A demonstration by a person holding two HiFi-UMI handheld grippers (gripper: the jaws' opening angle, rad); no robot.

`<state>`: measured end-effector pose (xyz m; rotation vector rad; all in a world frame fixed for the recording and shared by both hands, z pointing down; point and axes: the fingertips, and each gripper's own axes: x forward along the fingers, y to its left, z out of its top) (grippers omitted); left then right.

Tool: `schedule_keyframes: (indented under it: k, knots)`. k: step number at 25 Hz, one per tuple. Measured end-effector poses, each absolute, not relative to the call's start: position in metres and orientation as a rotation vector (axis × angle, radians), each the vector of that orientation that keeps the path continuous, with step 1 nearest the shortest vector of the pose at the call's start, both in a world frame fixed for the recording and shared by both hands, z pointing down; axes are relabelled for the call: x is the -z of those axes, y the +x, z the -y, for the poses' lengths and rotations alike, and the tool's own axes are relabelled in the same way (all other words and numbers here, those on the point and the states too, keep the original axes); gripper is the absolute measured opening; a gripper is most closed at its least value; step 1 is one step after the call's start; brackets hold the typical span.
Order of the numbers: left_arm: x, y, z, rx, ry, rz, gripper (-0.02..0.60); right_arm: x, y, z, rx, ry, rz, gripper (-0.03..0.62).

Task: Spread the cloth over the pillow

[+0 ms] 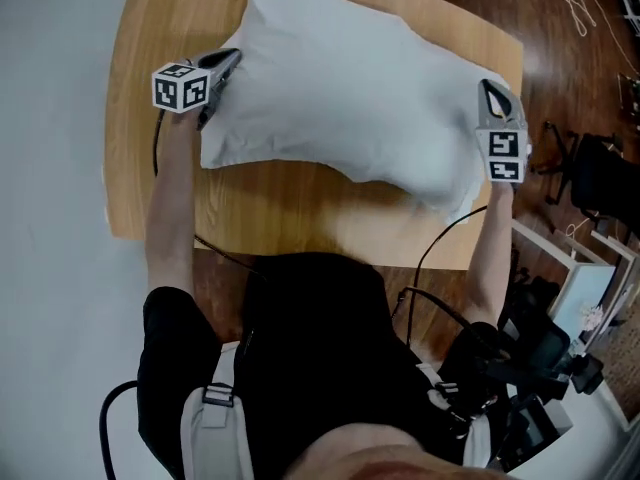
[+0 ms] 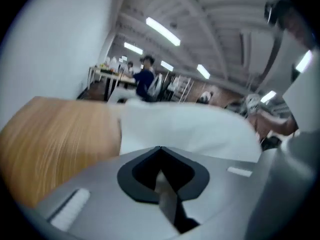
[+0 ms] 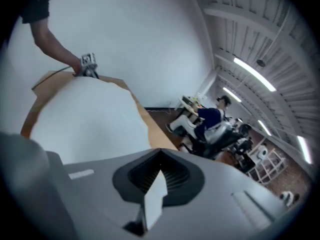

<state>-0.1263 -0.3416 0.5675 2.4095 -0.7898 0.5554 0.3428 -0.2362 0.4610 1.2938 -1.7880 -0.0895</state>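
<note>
A: Where's the cloth?

B: On the table. White, mounded across the far half, and its right side reaches the table's right edge. Bare wood shows on the near side, between the cloth and the person.

A: Pillow?

B: Can't separate it from the cloth. It's one white bulk, fabric all over.

A: Left claw?

B: At the cloth's left edge, pointing away from the person and tilted down. The jaws are pressed together with a thin strip of cloth pinched between them, clear in the left gripper view. Its cube sits just beside the cloth edge, over bare table.

A: Right claw?

B: Mirror of that, at the cloth's right edge, also tilted down. The jaws are closed on a white flap of cloth, which sticks up between them in the right gripper view. That view also shows the left claw across the mound, at the far edge.

A: So both are pinching fabric, with the cloth between them?

B: Yes, one forearm on each side of the mound.

A: Surroundings?

B: Dark wood floor right of the table. A black cable runs from the right arm toward the person's waist. Far back in the right gripper view there are people seated at desks, with strip lights on the ceiling.
</note>
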Motion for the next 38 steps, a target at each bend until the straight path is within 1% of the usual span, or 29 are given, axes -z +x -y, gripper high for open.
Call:
schedule_keyframes:
  k: [1,3,6,7,9,10,11,12,13,14,15,16,17,18,21,22,23,24,25,26,27,29,31,32,34,35,36,38]
  knots:
    - [-0.598,-0.141,0.325,-0.663,2.338,0.813,0.003,-0.471,0.316,0.223,0.096,1.227,1.81,0.0]
    - [-0.624,-0.175,0.307,-0.766,2.22,0.885,0.003,-0.507,0.301,0.198,0.061,1.148,1.749,0.0]
    - [-0.596,-0.197,0.322,-0.882,2.276,0.963,0.003,-0.521,0.325,0.178,-0.01,1.234,1.648,0.0]
    - [-0.572,-0.189,0.336,-0.813,2.356,0.981,0.003,-0.513,0.328,0.175,0.0,1.257,1.623,0.0]
    - [-0.516,-0.148,0.364,-0.503,2.532,0.937,0.003,-0.499,0.32,0.173,0.052,1.246,1.603,0.0]
    - [-0.5,-0.121,0.376,-0.366,2.581,0.875,0.003,-0.501,0.314,0.171,0.068,1.217,1.594,0.0]
    - [-0.501,-0.098,0.386,-0.333,2.582,0.828,0.003,-0.509,0.313,0.169,0.062,1.183,1.576,0.0]
    - [-0.521,-0.085,0.397,-0.432,2.533,0.83,0.003,-0.521,0.315,0.165,0.034,1.161,1.554,0.0]
    - [-0.553,-0.084,0.408,-0.613,2.44,0.874,0.003,-0.532,0.32,0.161,-0.012,1.164,1.539,0.0]
    - [-0.587,-0.095,0.418,-0.797,2.324,0.939,0.006,-0.54,0.326,0.156,-0.068,1.194,1.535,0.0]
    - [-0.612,-0.114,0.426,-0.916,2.22,1.007,0.003,-0.543,0.331,0.151,-0.124,1.236,1.535,0.0]
    - [-0.621,-0.134,0.431,-0.931,2.163,1.058,0.003,-0.543,0.337,0.145,-0.171,1.276,1.531,0.0]
    - [-0.614,-0.148,0.433,-0.847,2.167,1.08,0.003,-0.539,0.343,0.138,-0.2,1.308,1.525,0.0]
    - [-0.595,-0.152,0.43,-0.697,2.218,1.059,0.003,-0.533,0.35,0.129,-0.211,1.338,1.52,0.0]
    - [-0.527,-0.135,0.381,-0.236,2.406,0.754,0.003,-0.503,0.37,0.097,-0.206,1.486,1.527,0.0]
    - [-0.513,-0.13,0.35,-0.145,2.431,0.604,0.003,-0.493,0.371,0.085,-0.216,1.545,1.548,0.0]
    - [-0.51,-0.127,0.315,-0.116,2.428,0.474,0.003,-0.486,0.371,0.073,-0.233,1.595,1.569,0.0]
    - [-0.522,-0.129,0.281,-0.166,2.404,0.4,0.003,-0.483,0.37,0.06,-0.256,1.632,1.584,0.0]
    - [-0.547,-0.134,0.252,-0.274,2.364,0.392,0.003,-0.482,0.368,0.047,-0.284,1.658,1.592,0.0]
    - [-0.574,-0.144,0.232,-0.381,2.318,0.436,0.003,-0.483,0.367,0.035,-0.319,1.678,1.593,0.0]
    - [-0.591,-0.157,0.222,-0.428,2.274,0.51,0.003,-0.484,0.367,0.022,-0.357,1.696,1.59,0.0]
    - [-0.587,-0.186,0.224,-0.379,2.239,0.688,0.003,-0.484,0.371,-0.007,-0.434,1.743,1.577,0.0]
    - [-0.553,-0.212,0.235,-0.276,2.312,0.847,0.003,-0.486,0.375,-0.034,-0.501,1.769,1.564,0.0]
    - [-0.535,-0.221,0.231,-0.204,2.345,0.861,0.003,-0.495,0.375,-0.045,-0.531,1.757,1.562,0.0]
    - [-0.513,-0.219,0.197,-0.082,2.352,0.707,0.003,-0.522,0.379,-0.066,-0.584,1.702,1.568,0.0]
    - [-0.518,-0.206,0.17,-0.085,2.332,0.594,0.003,-0.535,0.386,-0.079,-0.614,1.674,1.567,0.006]
    - [-0.536,-0.193,0.144,-0.161,2.303,0.518,0.003,-0.548,0.395,-0.094,-0.65,1.65,1.56,0.006]
    - [-0.598,-0.186,0.105,-0.51,2.229,0.559,0.003,-0.573,0.411,-0.122,-0.724,1.603,1.544,0.018]
